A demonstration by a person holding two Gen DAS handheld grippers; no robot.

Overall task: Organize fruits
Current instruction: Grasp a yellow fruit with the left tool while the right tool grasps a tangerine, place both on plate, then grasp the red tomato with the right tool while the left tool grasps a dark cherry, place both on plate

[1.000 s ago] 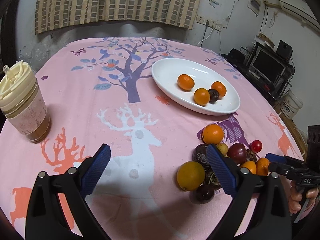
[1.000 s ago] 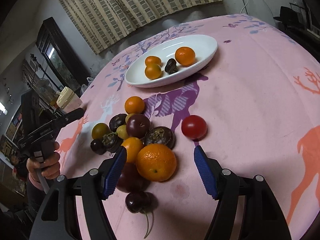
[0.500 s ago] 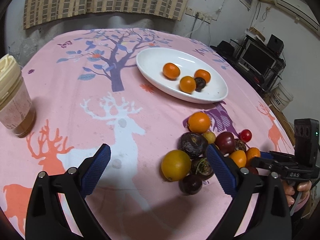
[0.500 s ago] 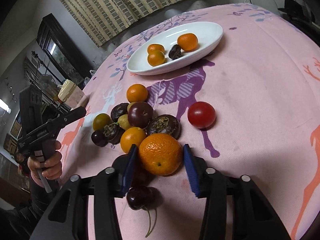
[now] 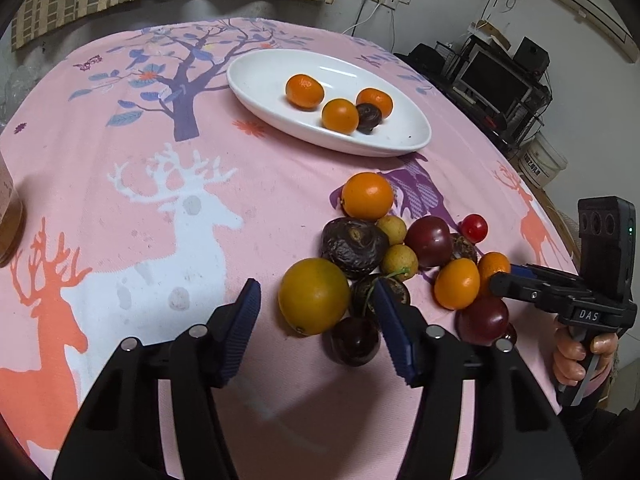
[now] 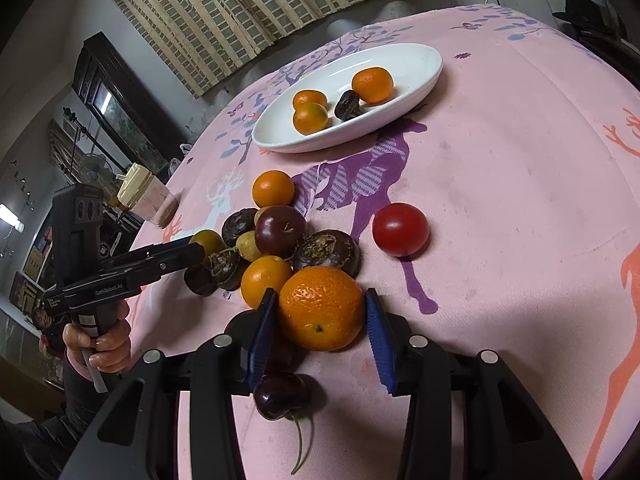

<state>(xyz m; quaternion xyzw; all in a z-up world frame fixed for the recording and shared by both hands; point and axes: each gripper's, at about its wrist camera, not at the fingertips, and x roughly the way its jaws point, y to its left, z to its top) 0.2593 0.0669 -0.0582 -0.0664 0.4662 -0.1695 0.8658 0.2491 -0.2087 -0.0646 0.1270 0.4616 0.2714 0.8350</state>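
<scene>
Two grippers are working a fruit pile on the pink tablecloth (image 6: 500, 168). Right gripper (image 6: 320, 318) is clasping a firm, rounded mandarin (image 6: 322, 308) across its middle; left gripper (image 5: 316, 312) is hovering unclenched, straddling a yellowish orange (image 5: 314, 296).

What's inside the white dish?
In the white dish lie three small oranges and one dark wrinkly fruit tucked between two of them. The fruit's underside, and the dish beneath the fruits, are covered, so nothing can be said about those.
</scene>
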